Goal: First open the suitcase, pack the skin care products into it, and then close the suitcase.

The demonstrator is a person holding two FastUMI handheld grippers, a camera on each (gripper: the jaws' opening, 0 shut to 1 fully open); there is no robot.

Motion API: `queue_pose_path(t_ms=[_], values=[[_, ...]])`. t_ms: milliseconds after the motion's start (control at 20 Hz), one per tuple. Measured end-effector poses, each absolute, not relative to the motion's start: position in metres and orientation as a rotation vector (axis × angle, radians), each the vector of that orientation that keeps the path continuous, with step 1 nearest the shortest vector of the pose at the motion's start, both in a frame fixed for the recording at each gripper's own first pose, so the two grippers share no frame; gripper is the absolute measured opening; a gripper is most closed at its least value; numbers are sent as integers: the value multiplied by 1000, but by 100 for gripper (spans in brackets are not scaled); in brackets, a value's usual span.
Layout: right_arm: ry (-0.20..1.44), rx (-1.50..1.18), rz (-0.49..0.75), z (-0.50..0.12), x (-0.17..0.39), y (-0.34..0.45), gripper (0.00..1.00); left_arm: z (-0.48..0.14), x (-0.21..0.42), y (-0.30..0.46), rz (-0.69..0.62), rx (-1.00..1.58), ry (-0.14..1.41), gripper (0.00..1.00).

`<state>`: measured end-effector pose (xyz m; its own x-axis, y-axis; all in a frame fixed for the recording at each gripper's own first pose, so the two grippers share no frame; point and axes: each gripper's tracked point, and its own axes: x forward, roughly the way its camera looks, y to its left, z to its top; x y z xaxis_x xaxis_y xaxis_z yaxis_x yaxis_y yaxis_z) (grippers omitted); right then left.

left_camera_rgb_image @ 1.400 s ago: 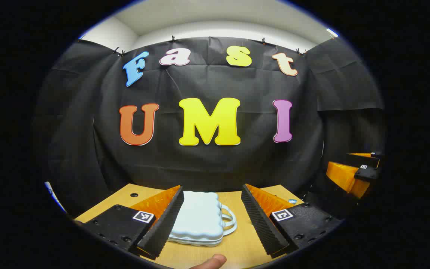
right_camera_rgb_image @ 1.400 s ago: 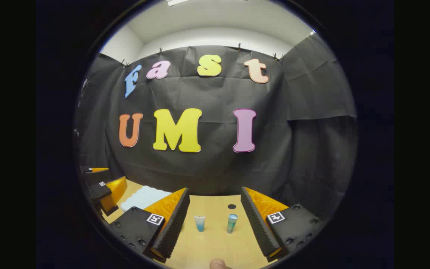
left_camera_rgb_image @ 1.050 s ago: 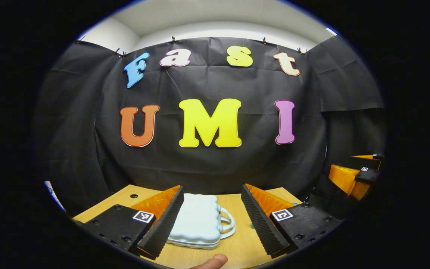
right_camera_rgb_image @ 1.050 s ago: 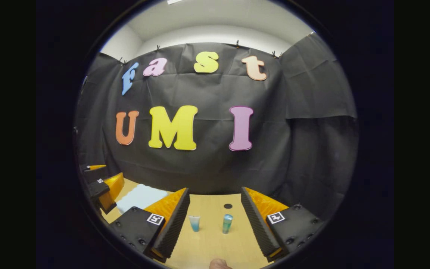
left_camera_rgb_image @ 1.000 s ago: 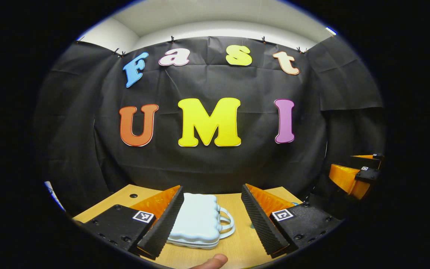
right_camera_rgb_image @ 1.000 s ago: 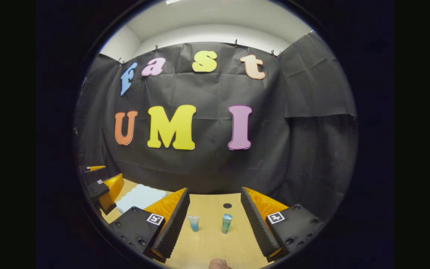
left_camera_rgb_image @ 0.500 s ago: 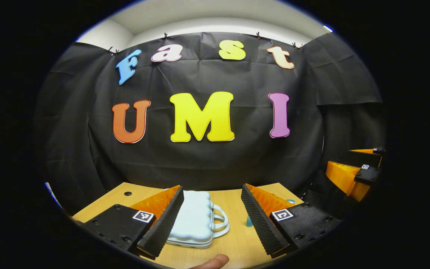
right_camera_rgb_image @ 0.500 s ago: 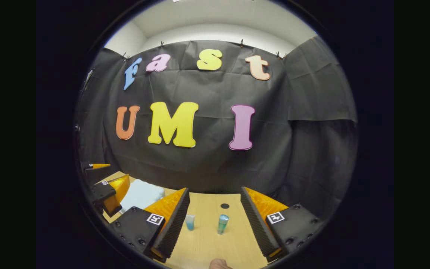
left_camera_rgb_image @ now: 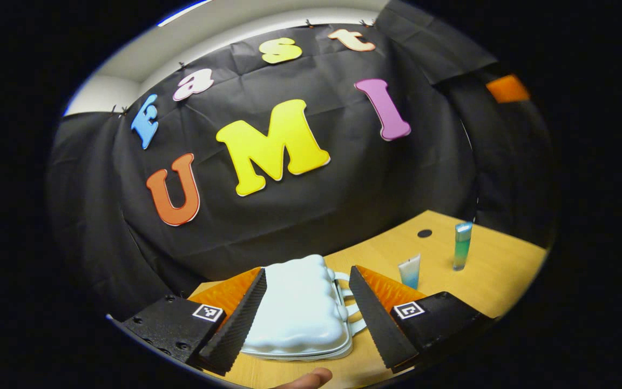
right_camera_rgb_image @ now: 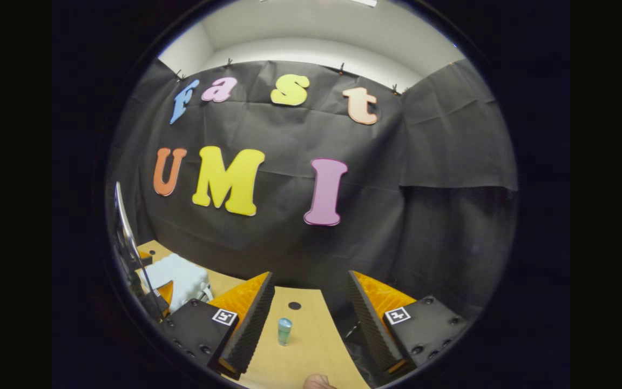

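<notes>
White suitcase [left_camera_rgb_image: 300,308], closed, flat on wooden desk [left_camera_rgb_image: 500,270].
Left claw [left_camera_rgb_image: 303,319] wide open astride it; right claw [right_camera_rgb_image: 311,324] wide open, empty; two tubes upright nearby.

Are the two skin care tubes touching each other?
Apart. In the left gripper view, bare table shows between the short tube and the tall tube.

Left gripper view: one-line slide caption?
Open left gripper straddles the closed suitcase; two skincare tubes stand beyond.
</notes>
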<state>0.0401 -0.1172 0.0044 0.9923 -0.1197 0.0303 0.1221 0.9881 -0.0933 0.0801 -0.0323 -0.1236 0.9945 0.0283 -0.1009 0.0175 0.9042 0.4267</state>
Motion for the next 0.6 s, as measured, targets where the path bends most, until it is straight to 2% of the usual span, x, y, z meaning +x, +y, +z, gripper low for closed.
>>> queue_pose_path(t_ms=[300,600], values=[[17,-65,-158,-15,53,-158,80,-190,110,-47,-18,802,176,98],[35,-34,-116,-26,73,-170,81,-239,134,-71,-78,1175,211,97]])
